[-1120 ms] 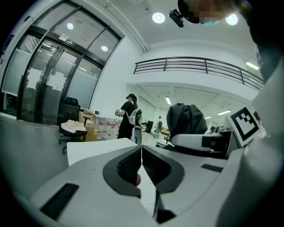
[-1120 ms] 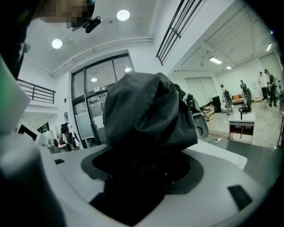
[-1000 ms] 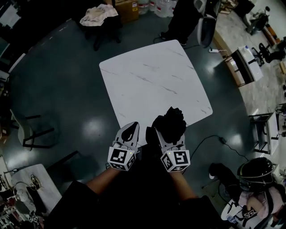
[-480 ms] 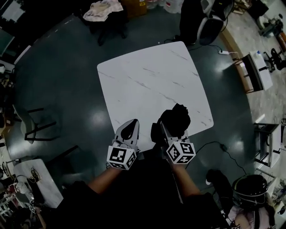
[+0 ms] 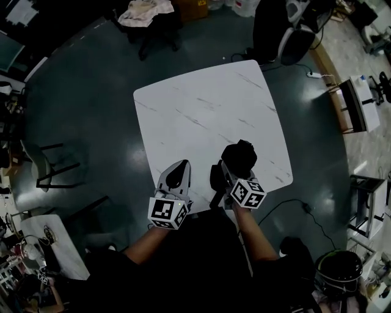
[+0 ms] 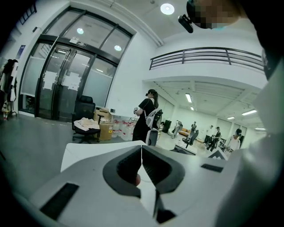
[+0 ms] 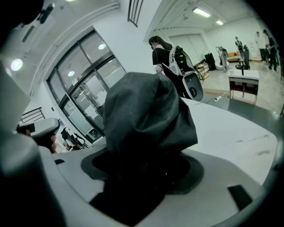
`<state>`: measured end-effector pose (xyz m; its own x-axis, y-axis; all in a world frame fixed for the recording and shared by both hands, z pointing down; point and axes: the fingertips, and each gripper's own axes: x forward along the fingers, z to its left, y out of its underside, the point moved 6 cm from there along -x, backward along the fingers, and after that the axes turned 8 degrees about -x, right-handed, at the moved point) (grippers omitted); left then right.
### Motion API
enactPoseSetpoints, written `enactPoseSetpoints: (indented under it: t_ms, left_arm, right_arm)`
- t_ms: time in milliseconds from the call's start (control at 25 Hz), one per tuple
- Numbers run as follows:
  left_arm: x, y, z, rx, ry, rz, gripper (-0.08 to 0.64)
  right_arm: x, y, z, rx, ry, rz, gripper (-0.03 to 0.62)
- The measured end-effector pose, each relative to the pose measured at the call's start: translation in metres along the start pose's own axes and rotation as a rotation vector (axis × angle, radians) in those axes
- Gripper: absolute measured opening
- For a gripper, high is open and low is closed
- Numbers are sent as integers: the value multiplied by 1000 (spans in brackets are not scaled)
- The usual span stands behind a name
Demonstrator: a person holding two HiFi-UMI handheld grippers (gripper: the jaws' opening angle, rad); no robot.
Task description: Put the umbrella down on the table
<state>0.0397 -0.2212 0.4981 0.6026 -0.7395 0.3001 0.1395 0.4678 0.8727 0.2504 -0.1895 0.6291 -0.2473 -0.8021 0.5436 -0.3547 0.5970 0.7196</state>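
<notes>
A folded black umbrella (image 5: 239, 155) (image 7: 146, 119) sticks out of my right gripper (image 5: 231, 169), which is shut on it above the near edge of the white marble-look table (image 5: 208, 116). In the right gripper view the dark fabric fills the space between the jaws and hides the fingertips. My left gripper (image 5: 173, 178) hovers at the table's near edge, to the left of the right one. Its jaws are shut with nothing between them (image 6: 141, 170).
A black chair with a pale cloth (image 5: 146, 13) stands beyond the table's far left corner. A person with a backpack (image 6: 148, 116) stands at the far side. Another chair (image 5: 49, 174) is on the left; a cable (image 5: 302, 205) lies on the dark floor at right.
My right gripper has carried the umbrella slightly forward and over the table's near edge. The left gripper has stayed about where it was.
</notes>
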Motion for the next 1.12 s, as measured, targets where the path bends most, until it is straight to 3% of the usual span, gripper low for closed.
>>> enactPoseSetpoints:
  t_ms: [680,1000,1120]
  left_arm:
    - [26,-2,4,-34,-73,35,18]
    - [28,0,8,-43,-85,45,17]
    - [25,2,7,-45,-79,43,18]
  right_arm:
    - [98,32,-57,93,91,222,331]
    - [116,50,-72,212,119,290,336]
    - [117,52,-73,202,111,306,339]
